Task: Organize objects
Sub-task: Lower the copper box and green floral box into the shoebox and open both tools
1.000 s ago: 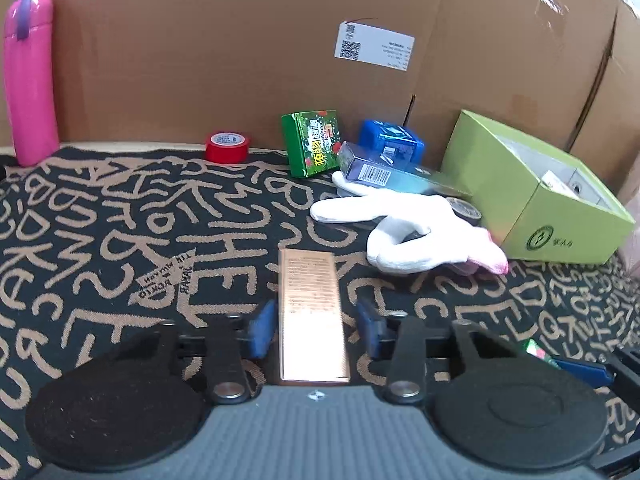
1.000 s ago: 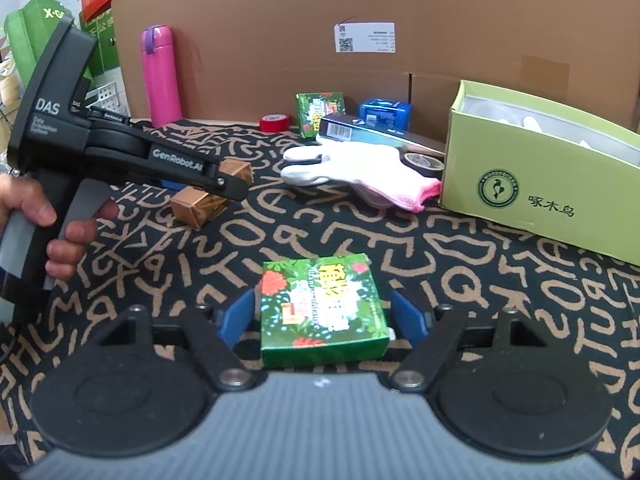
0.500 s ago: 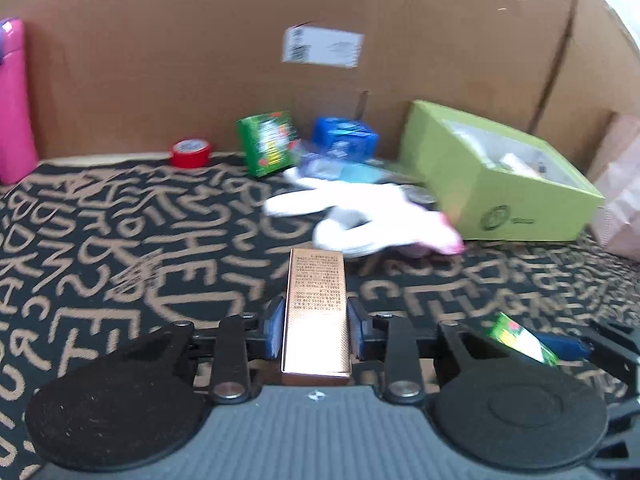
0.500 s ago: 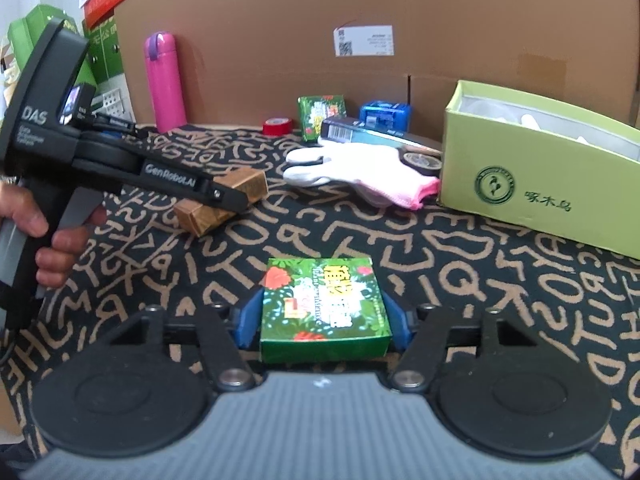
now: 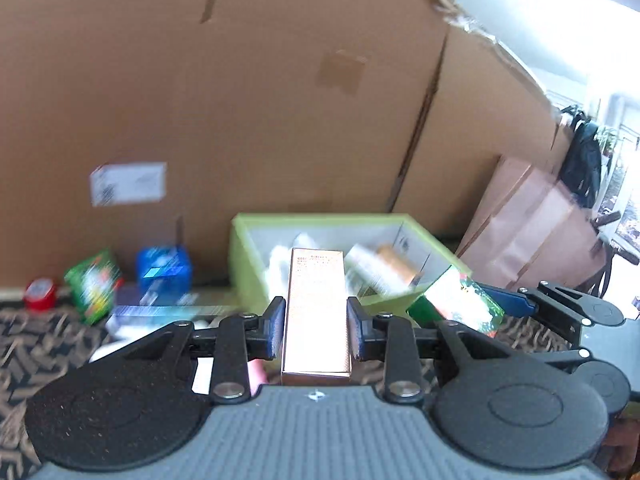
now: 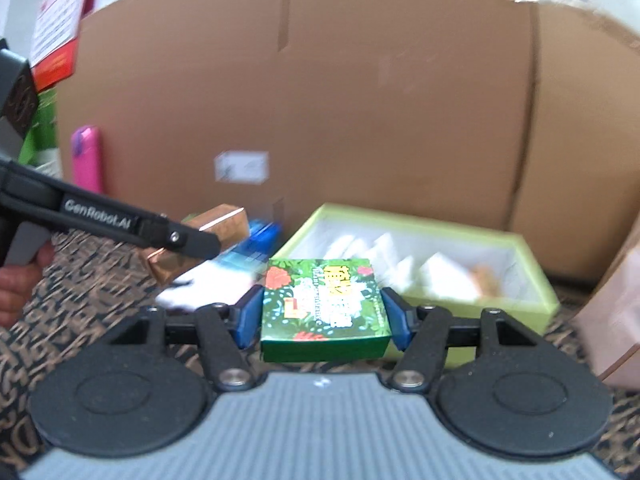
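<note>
My left gripper [image 5: 316,330] is shut on a long copper-coloured box [image 5: 316,312], held off the cloth and pointing at the open lime-green box [image 5: 240,256]. My right gripper [image 6: 324,316] is shut on a green flowered box [image 6: 324,308], also lifted, in front of the lime-green box [image 6: 536,300]. In the right wrist view the left gripper [image 6: 188,242] comes in from the left with the copper box [image 6: 218,226]. In the left wrist view the right gripper [image 5: 476,300] shows at the right with the green flowered box [image 5: 460,300]. The lime-green box holds white packets and an orange item.
A big cardboard wall [image 5: 240,100] stands behind everything. Left of the lime-green box lie a blue box [image 5: 164,272], a second green box [image 5: 94,284], a red tape roll [image 5: 40,294] and a white glove [image 6: 200,284]. A pink bottle [image 6: 86,160] stands far left; a hand [image 6: 20,280] grips the left handle.
Both grippers closed on their boxes and lifted them off the patterned cloth. Both have moved forward and up toward the lime-green box, which now looks much nearer.
</note>
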